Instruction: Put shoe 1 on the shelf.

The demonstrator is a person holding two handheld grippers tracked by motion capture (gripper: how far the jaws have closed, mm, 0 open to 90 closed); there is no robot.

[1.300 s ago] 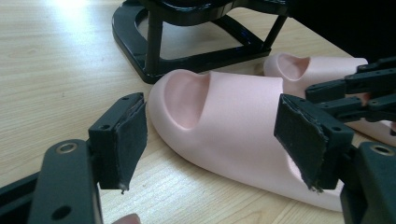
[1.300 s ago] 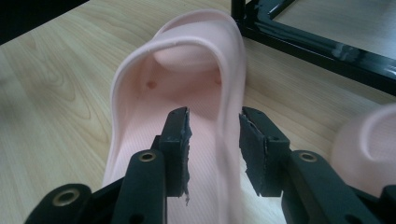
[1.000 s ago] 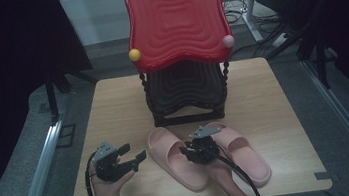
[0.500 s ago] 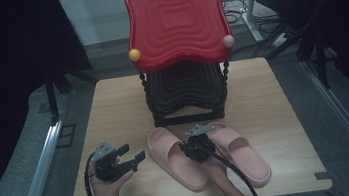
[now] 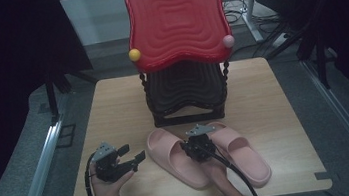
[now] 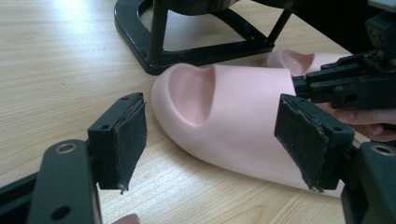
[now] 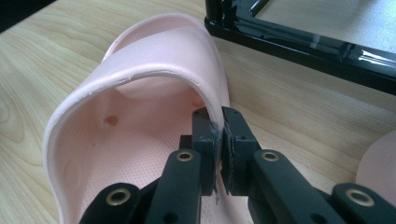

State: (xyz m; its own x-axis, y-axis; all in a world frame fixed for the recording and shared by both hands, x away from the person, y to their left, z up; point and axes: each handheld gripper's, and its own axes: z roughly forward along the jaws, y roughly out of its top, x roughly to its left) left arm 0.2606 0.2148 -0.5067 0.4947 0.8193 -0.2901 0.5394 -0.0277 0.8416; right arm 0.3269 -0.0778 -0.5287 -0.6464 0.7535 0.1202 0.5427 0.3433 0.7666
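Observation:
Two pink slippers lie side by side at the table's front, the left slipper (image 5: pixel 175 161) and the right slipper (image 5: pixel 242 152). My right gripper (image 5: pixel 199 144) is shut on the right-hand edge of the left slipper's strap (image 7: pixel 140 88), with its pads pinching the thin rim. The left gripper (image 5: pixel 133 159) is held open just left of that slipper, a little above the table. In the left gripper view the slipper's toe (image 6: pixel 224 116) lies ahead between the wide-apart pads (image 6: pixel 128 135), and the right gripper (image 6: pixel 348 84) sits on its far side.
A black stand (image 5: pixel 184 94) with a red wavy top panel (image 5: pixel 175 20) rises behind the slippers, and its base bar (image 7: pixel 303 42) runs close to the held slipper. Bare wooden table (image 5: pixel 283 94) lies to either side. Dark floor and rails surround the table.
My right gripper has edged slightly left and toward the front while staying at the left slipper's strap. The left gripper has held still.

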